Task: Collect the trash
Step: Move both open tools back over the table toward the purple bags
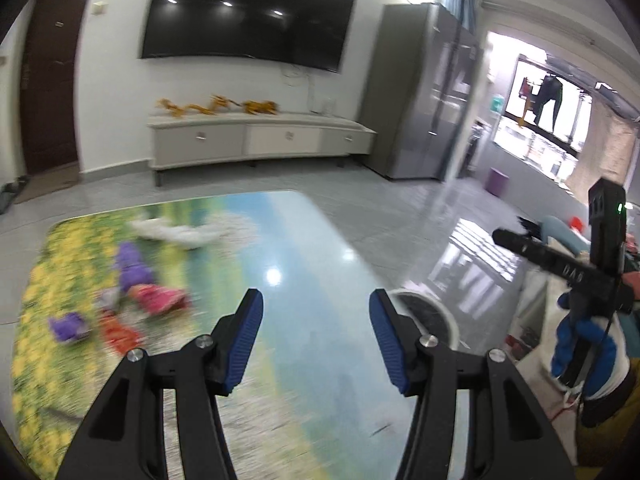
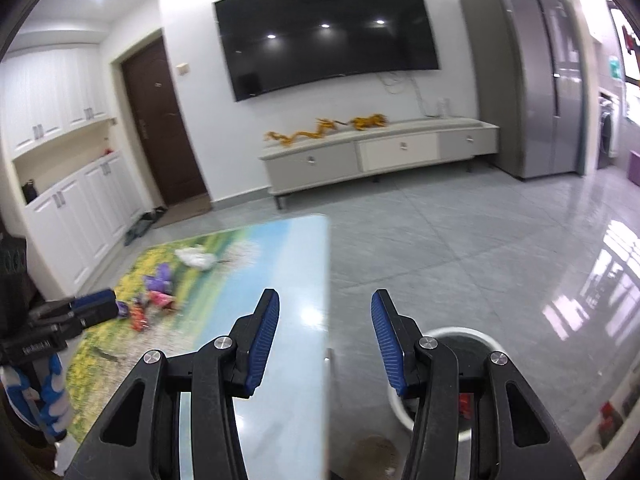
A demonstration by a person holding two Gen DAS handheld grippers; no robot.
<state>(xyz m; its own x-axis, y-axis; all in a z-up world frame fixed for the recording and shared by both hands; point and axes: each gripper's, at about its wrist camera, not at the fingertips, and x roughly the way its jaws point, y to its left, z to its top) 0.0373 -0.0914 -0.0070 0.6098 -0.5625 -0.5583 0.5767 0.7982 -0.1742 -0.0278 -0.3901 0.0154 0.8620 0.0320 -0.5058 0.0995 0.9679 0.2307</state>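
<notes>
Trash lies on the picture-printed table (image 1: 280, 240): a crumpled white tissue (image 1: 180, 234), purple wrappers (image 1: 134, 266), a pink wrapper (image 1: 160, 298) and a red wrapper (image 1: 118, 332). They also show in the right wrist view: the tissue (image 2: 196, 258), the purple wrappers (image 2: 160, 282). My left gripper (image 1: 316, 320) is open and empty above the table, right of the trash. My right gripper (image 2: 325, 320) is open and empty over the table's right edge. A white bin (image 2: 466, 338) stands on the floor under it; it also shows in the left wrist view (image 1: 428, 312).
A TV cabinet (image 2: 380, 152) with yellow dragon figures stands at the far wall under a big TV (image 2: 324, 32). A grey fridge (image 2: 532, 76) is at the right. Grey tiled floor (image 2: 460, 248) lies beyond the table. White cupboards (image 2: 68, 208) and a dark door are at the left.
</notes>
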